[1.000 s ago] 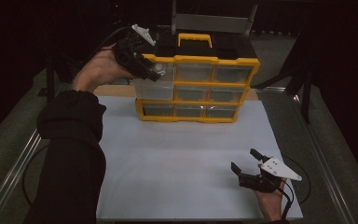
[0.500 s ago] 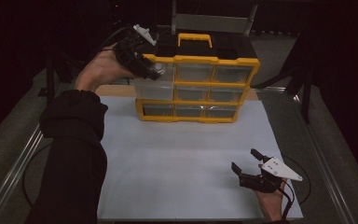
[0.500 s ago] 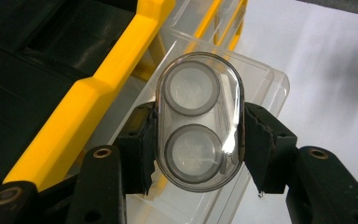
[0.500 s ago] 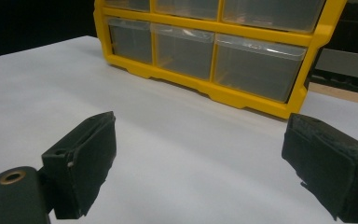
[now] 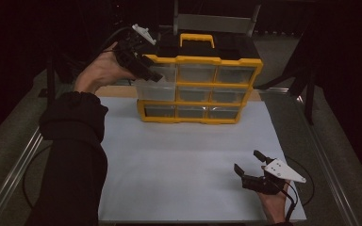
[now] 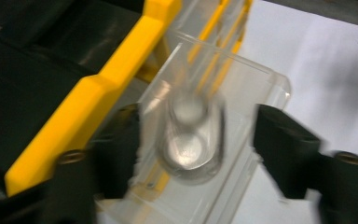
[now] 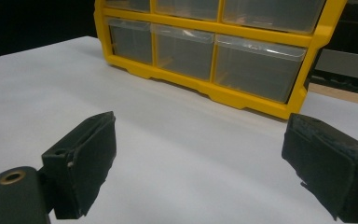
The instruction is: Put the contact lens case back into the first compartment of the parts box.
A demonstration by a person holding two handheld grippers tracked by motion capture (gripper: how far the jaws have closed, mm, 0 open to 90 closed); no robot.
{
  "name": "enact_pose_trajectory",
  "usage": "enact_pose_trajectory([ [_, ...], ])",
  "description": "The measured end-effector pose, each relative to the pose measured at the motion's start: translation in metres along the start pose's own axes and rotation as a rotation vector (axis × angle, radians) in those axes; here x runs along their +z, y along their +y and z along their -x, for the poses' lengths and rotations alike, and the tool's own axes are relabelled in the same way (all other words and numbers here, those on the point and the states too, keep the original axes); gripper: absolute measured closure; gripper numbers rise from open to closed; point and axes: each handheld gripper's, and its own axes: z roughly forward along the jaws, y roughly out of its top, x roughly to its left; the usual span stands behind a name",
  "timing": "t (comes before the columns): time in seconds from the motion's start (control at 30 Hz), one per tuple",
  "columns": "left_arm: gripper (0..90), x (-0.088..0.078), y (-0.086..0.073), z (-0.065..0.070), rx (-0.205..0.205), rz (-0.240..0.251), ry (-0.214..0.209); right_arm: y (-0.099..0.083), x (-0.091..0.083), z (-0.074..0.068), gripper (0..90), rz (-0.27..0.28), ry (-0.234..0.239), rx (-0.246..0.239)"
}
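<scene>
A yellow organizer (image 5: 202, 60) with clear drawers stands at the back of the white tabletop. My left gripper (image 5: 153, 75) is at its top-left drawer (image 5: 165, 74). In the left gripper view the drawer's clear pull tab (image 6: 191, 140) lies between the jaws of the left gripper (image 6: 196, 135), which have just been opening. Both pads stand off the tab, so this gripper is open. My right gripper (image 5: 248, 161) rests open near the table's front right with nothing between its fingers. In the right gripper view, the right gripper (image 7: 205, 154) faces the organizer's bottom row (image 7: 256, 65).
A black lid with a yellow carry handle (image 5: 197, 39) tops the organizer. A metal rail (image 5: 19, 165) runs along the table's left side and a cable (image 5: 297, 197) trails from the right gripper. The white sheet (image 5: 179, 160) spreads in front of the organizer.
The left gripper's jaws look a little wider at the top-left drawer. Both hands have kept their places.
</scene>
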Motion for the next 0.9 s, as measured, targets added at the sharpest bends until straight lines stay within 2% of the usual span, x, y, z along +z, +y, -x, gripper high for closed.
enact_pose_trajectory([
  [0.03, 17.9, 0.0, -0.001, 0.0, -0.013, -0.003, 0.023, 0.0, 0.0, 0.0, 9.9, 0.0, 0.0, 0.0],
  [0.07, 12.6, 0.0, -0.001, 0.0, -0.017, -0.006, 0.024, 0.0, 0.0, 0.0, 9.9, -0.001, 0.0, -0.001],
  [0.13, 7.8, -0.001, -0.001, 0.001, -0.019, -0.012, 0.041, 0.0, 0.0, -0.001, 9.9, -0.001, 0.0, 0.0],
  [0.3, 1.8, -0.003, -0.002, 0.003, -0.021, -0.006, 0.036, 0.0, 0.0, 0.0, 9.9, 0.0, -0.001, -0.001],
  [0.63, 0.2, -0.012, -0.006, 0.009, -0.006, 0.01, 0.028, 0.0, 0.0, 0.0, 9.9, 0.0, -0.001, 0.0],
  [0.9, 0.2, -0.011, -0.008, 0.018, 0.019, 0.005, 0.011, 0.0, 0.0, 0.0, 9.9, 0.001, -0.001, 0.0],
])
